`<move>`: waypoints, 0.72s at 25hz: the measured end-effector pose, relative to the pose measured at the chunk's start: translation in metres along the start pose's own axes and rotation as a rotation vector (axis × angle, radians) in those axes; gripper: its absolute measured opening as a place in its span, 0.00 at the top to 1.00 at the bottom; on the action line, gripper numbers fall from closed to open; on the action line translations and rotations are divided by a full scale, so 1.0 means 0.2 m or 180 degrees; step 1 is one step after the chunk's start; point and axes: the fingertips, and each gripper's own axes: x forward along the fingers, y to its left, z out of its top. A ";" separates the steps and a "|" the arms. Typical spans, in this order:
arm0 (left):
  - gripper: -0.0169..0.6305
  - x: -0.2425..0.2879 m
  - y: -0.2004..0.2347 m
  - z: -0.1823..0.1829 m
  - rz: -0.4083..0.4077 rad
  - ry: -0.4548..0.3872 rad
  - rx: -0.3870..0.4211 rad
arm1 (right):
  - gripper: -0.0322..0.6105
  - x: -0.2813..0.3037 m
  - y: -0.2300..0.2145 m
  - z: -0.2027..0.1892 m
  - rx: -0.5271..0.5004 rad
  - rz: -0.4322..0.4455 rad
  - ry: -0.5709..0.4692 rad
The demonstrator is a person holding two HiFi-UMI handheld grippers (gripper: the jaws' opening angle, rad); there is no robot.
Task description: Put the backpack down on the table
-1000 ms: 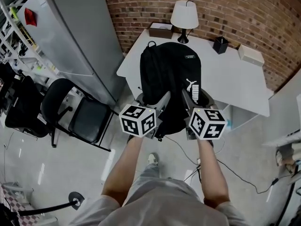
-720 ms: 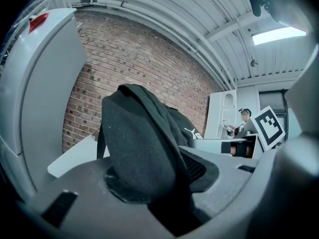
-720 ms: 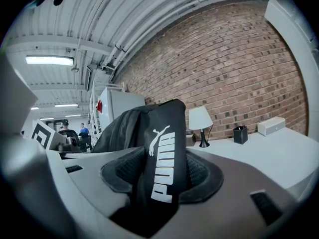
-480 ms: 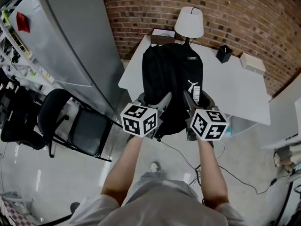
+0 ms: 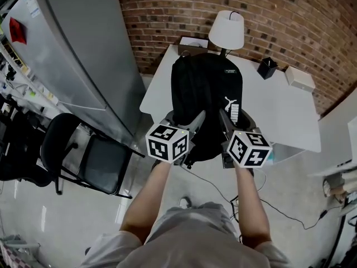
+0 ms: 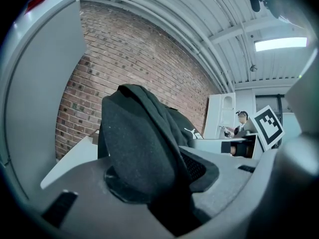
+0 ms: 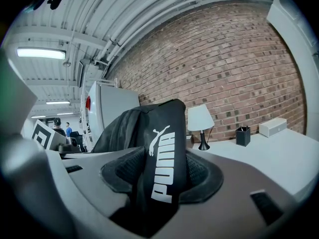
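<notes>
At the bottom of the head view, the person's two forearms reach up the frame, each ending in a gripper with a marker cube. The left gripper [image 5: 189,124] is clamped on a plain black shoulder strap [image 6: 144,153] that fills the gap between its pads. The right gripper [image 5: 226,121] is clamped on the other strap [image 7: 164,173], black with a white PUMA logo running down it. On the floor, lower right of the frame, a dark cable [image 5: 268,200] trails.

Just beyond the grippers, at centre frame, the black backpack [image 5: 203,94] stretches away from them, its body lying over the left part of the white table [image 5: 279,110]. Whether it rests on the tabletop or is held just above it cannot be told. A black office chair [image 5: 95,161] stands on the floor at the left, beside a tall grey refrigerator [image 5: 78,54].

Further up the frame, at the far edge of the table, a brown box [image 5: 189,41] peeks out beside the backpack's top. A white-shaded lamp [image 5: 227,30] stands just to its right. A black pen cup [image 5: 267,68] and a white box [image 5: 299,79] sit further right. A red brick wall [image 5: 290,15] closes the top of the frame.
</notes>
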 end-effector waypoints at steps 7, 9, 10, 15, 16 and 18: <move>0.72 0.16 0.07 -0.02 -0.0064 0.0065 0.0009 | 0.64 0.12 -0.12 -0.01 0.0051 -0.0083 0.0000; 0.72 0.22 0.09 -0.03 -0.0071 0.0093 0.0010 | 0.64 0.16 -0.16 -0.02 0.0069 -0.0098 0.0005; 0.72 0.25 0.10 -0.03 -0.0073 0.0105 0.0012 | 0.64 0.18 -0.19 -0.02 0.0079 -0.0102 0.0006; 0.72 0.45 0.16 -0.03 -0.0065 0.0154 0.0041 | 0.64 0.31 -0.35 -0.01 0.0133 -0.0094 0.0002; 0.72 0.49 0.17 -0.03 -0.0060 0.0165 0.0043 | 0.64 0.34 -0.38 0.00 0.0144 -0.0093 0.0006; 0.72 0.59 0.18 -0.02 -0.0059 0.0189 0.0045 | 0.64 0.39 -0.46 0.02 0.0166 -0.0097 0.0012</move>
